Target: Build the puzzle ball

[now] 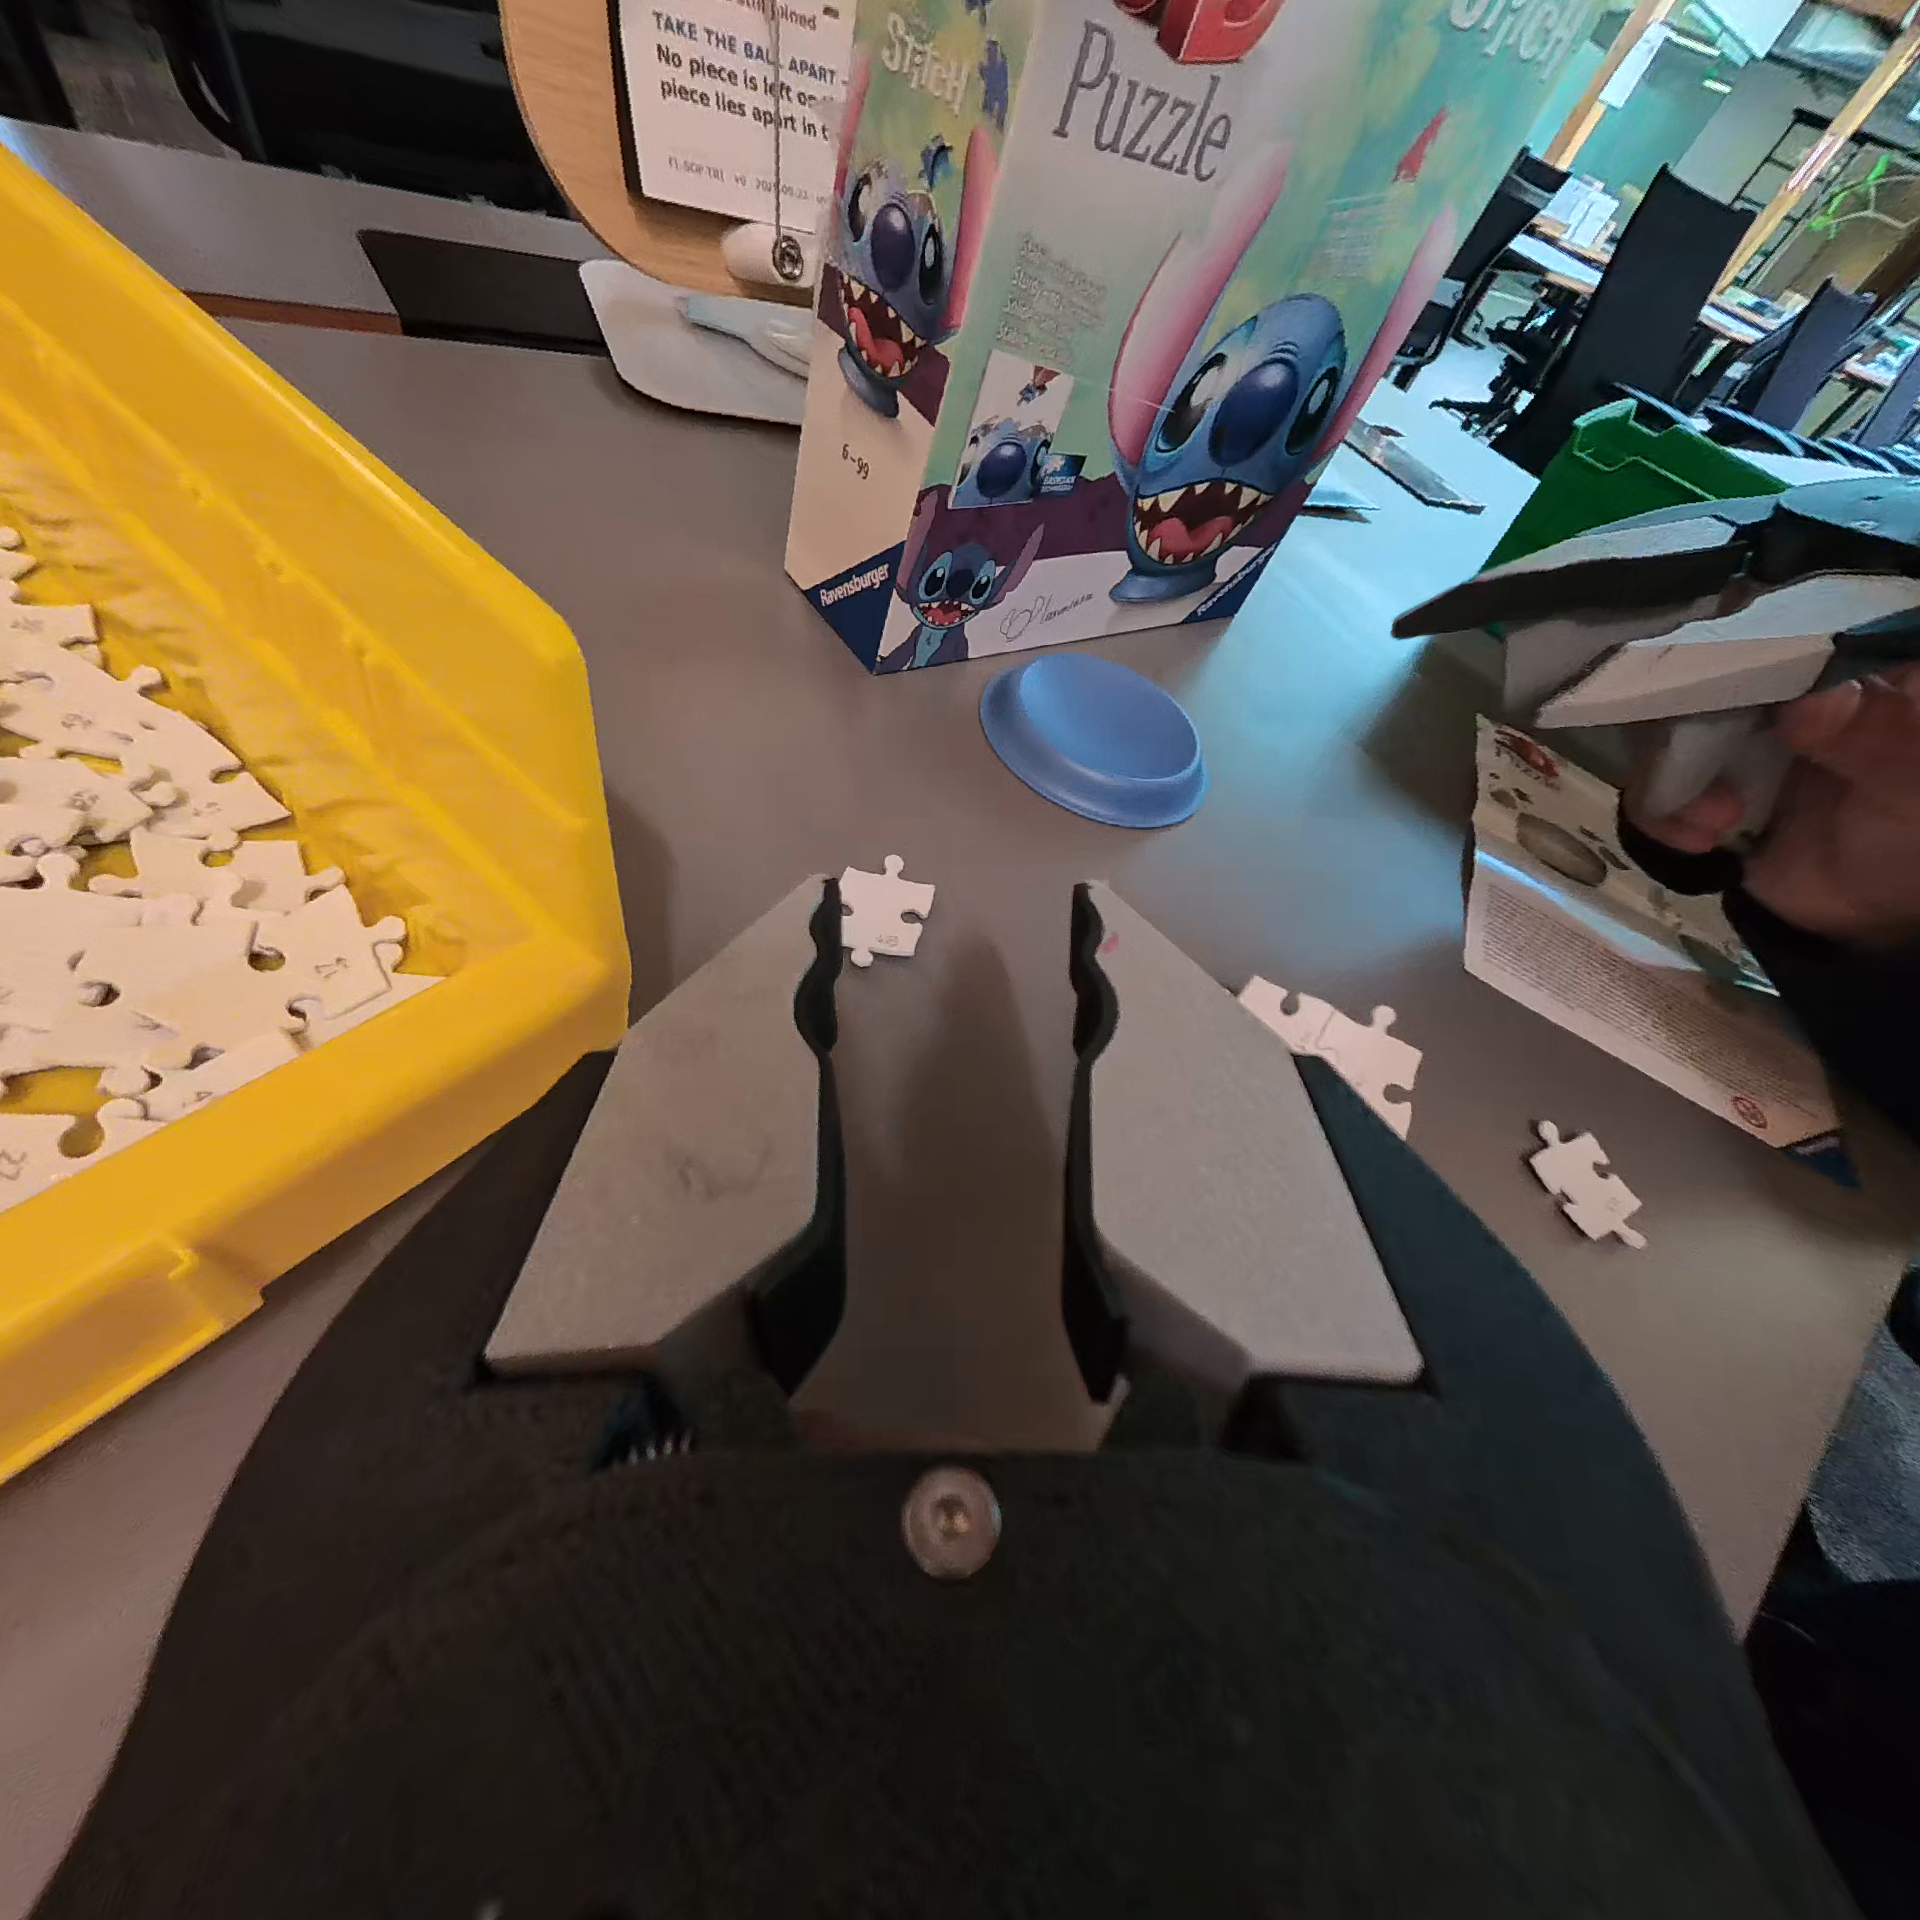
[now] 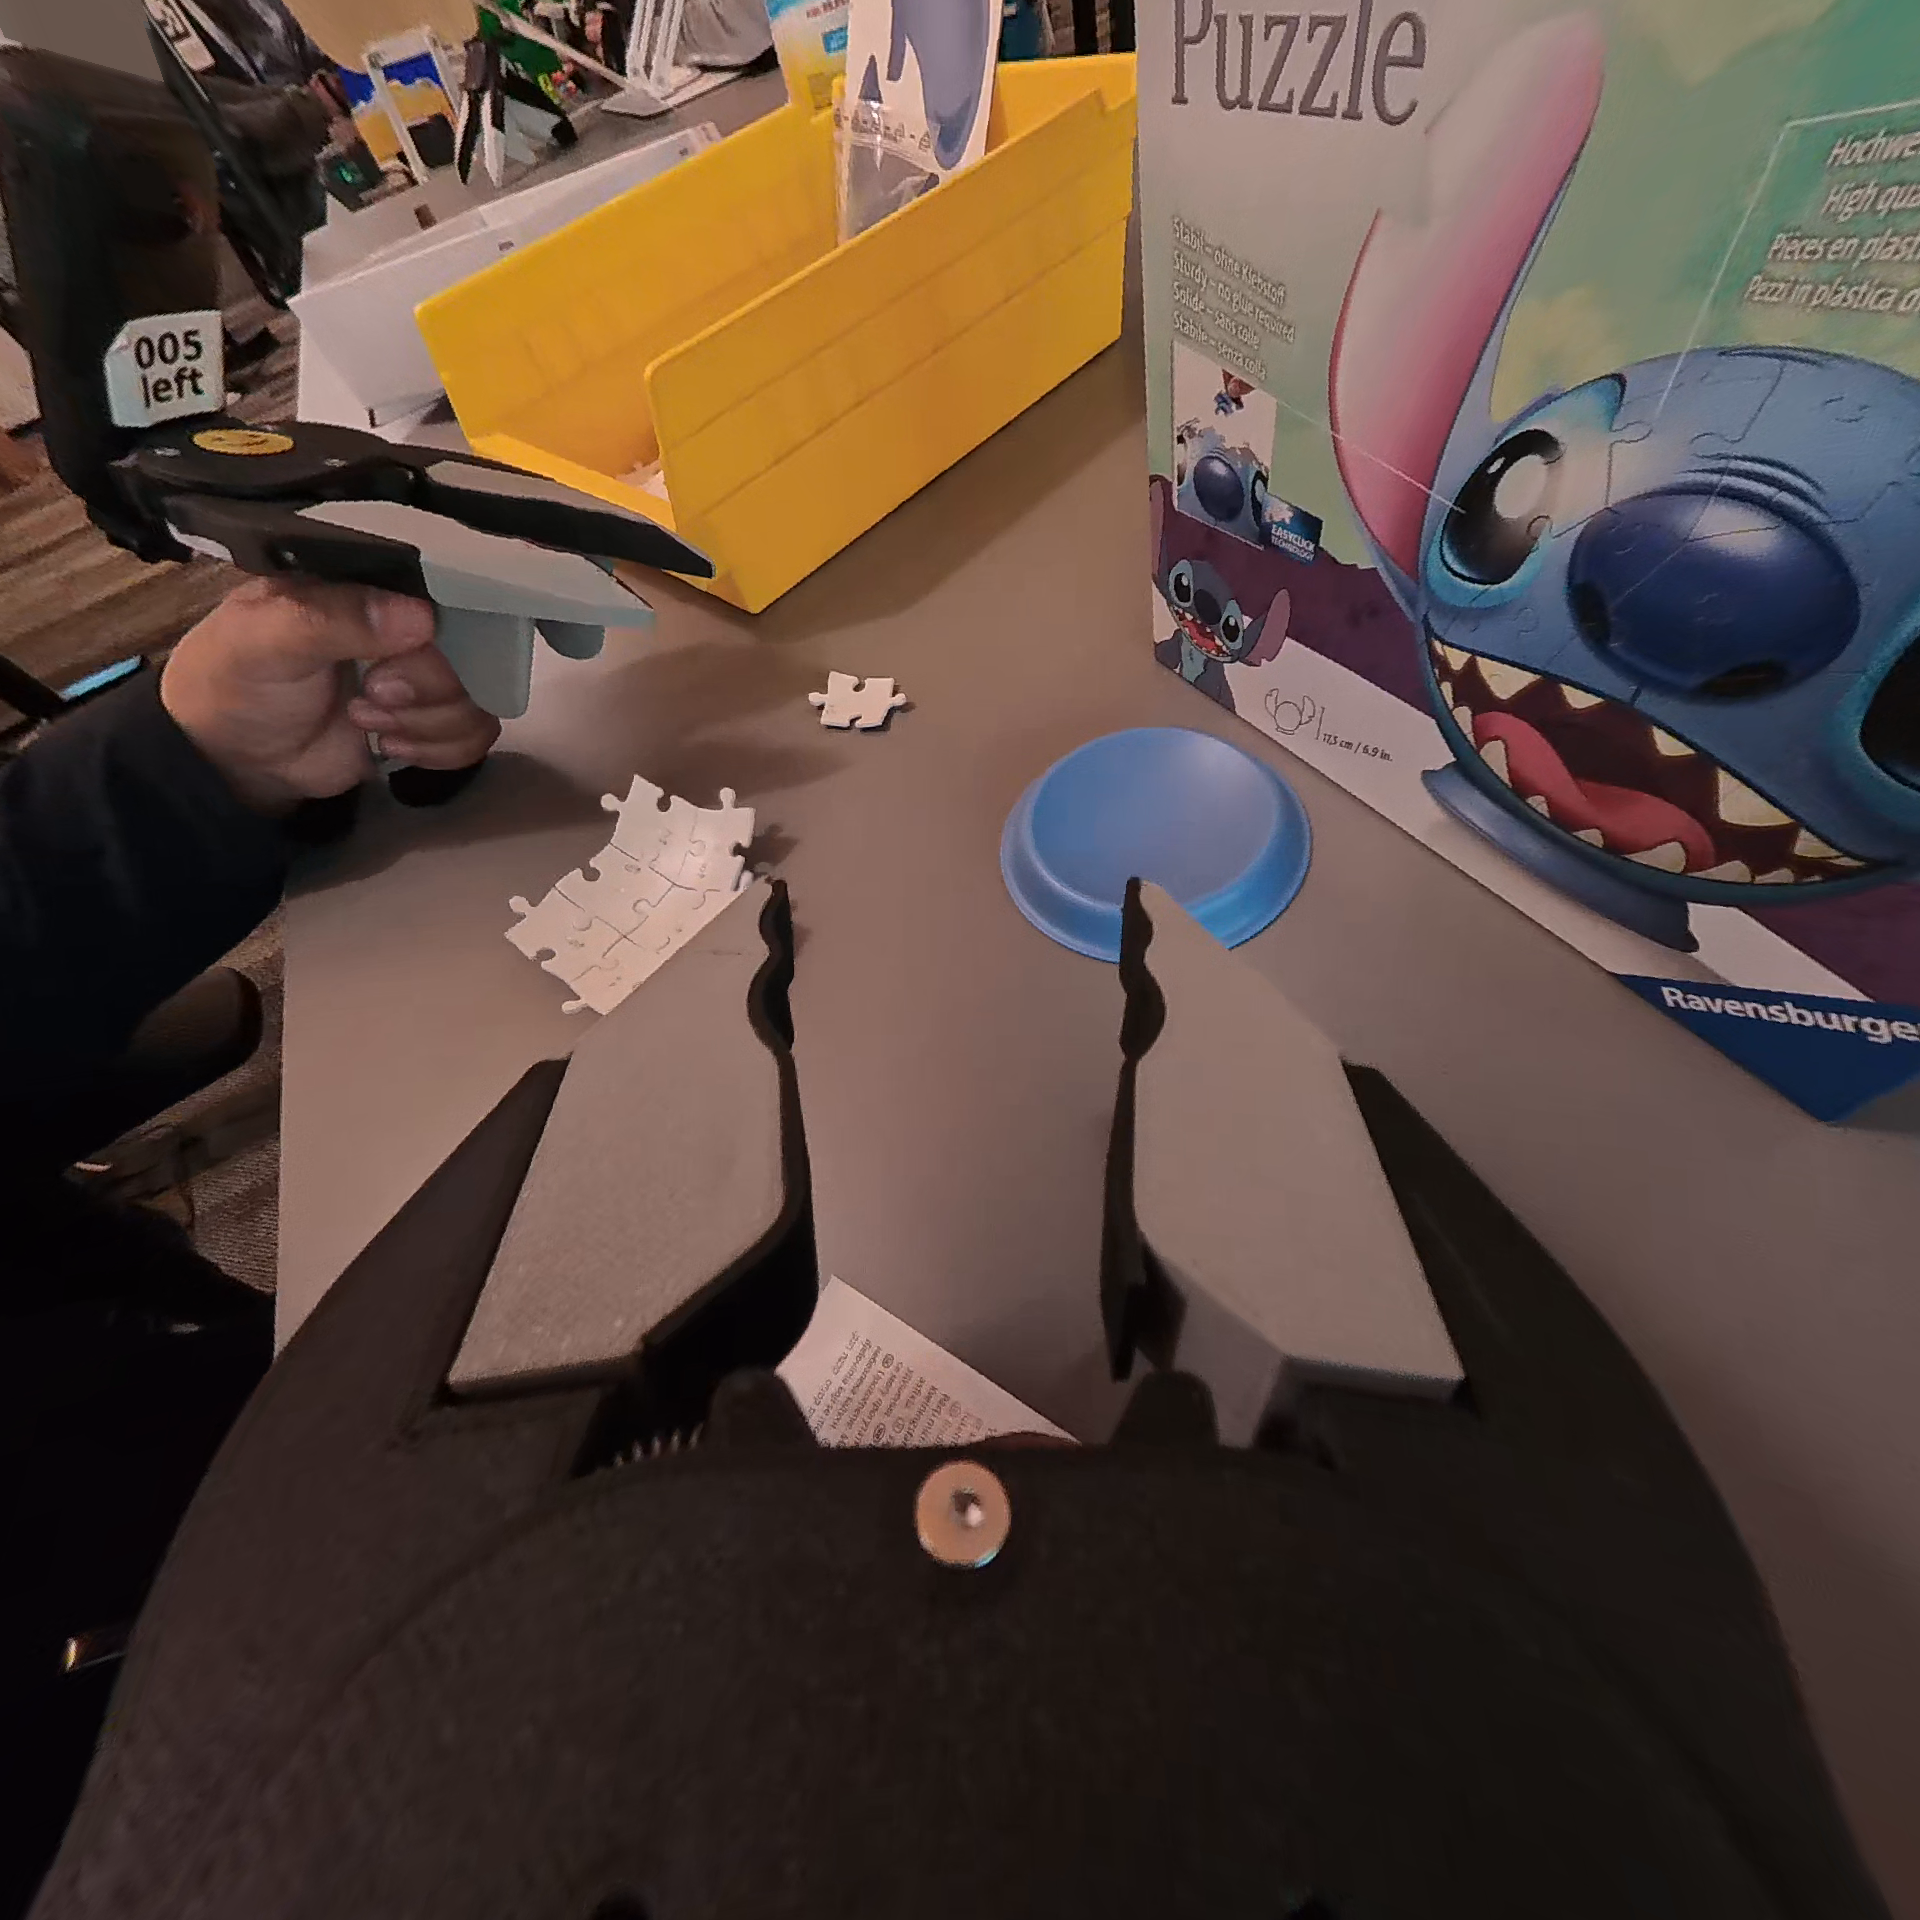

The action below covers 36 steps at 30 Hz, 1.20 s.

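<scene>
Yellow bin point(image 1: 312, 727) of loose white pieces sits left on the grey table point(image 1: 707, 623); joined puzzle pieces point(image 2: 634, 899) lie near the blue stand point(image 2: 1153, 831). Left gripper point(image 1: 951, 904) and right gripper point(image 2: 956, 899) hover level, jaws wide, empty, a single piece point(image 1: 883, 912) by the left fingertip.

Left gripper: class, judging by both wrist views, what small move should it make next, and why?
Probably ease the left gripper a little to its left and down over the single puzzle piece. Its jaws are open and empty, and that loose piece lies flat on the table, just beside the left fingertip, ready to add to the joined section.
</scene>
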Tool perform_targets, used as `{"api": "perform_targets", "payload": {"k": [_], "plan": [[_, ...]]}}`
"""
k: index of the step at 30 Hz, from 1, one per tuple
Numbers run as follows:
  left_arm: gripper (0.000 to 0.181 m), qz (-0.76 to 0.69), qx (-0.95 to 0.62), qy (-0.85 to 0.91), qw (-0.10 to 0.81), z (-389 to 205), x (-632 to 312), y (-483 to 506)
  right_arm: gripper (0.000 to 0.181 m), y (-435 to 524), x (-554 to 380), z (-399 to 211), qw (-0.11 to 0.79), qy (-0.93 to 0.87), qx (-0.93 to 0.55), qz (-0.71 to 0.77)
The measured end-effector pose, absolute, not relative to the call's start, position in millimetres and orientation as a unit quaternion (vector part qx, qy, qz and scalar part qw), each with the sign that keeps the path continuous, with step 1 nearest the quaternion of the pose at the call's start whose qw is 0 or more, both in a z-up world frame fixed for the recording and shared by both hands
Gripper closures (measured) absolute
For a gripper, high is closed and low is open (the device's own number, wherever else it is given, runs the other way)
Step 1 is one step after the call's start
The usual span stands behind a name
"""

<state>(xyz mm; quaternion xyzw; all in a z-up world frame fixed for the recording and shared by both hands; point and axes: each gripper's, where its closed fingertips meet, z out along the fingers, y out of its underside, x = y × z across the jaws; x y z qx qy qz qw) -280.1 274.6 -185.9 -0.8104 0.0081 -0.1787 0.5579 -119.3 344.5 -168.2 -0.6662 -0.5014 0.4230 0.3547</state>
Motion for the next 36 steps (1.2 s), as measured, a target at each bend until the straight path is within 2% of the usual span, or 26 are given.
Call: {"api": "perform_targets", "payload": {"k": [15, 22, 27, 30, 36], "plan": [[0.147, -0.152, -0.81, 0.012, 0.566, -184.6, -280.1, 274.9, 0.122, 335.9, -124.1, -180.6, 0.337, -0.522, -0.665, 0.414], [0.148, -0.149, -0.814, 0.017, 0.562, -186.5, -278.3, 275.5, 0.128, 293.2, -123.1, -177.2, 0.265, -0.598, -0.605, 0.454], [0.149, -0.161, -0.812, 0.008, 0.561, -186.4, -280.3, 275.8, 0.129, 238.1, -101.0, -201.0, 0.138, -0.709, -0.54, 0.432], [0.149, -0.164, -0.812, 0.006, 0.56, -186.6, -280.6, 275.9, 0.134, 232.8, -91.0, -219.8, 0.137, -0.759, -0.522, 0.364], [0.149, -0.159, -0.813, 0.008, 0.56, -187.0, -280.2, 276.0, 0.133, 214.0, -81.9, -230.7, 0.099, -0.789, -0.495, 0.35]]}}
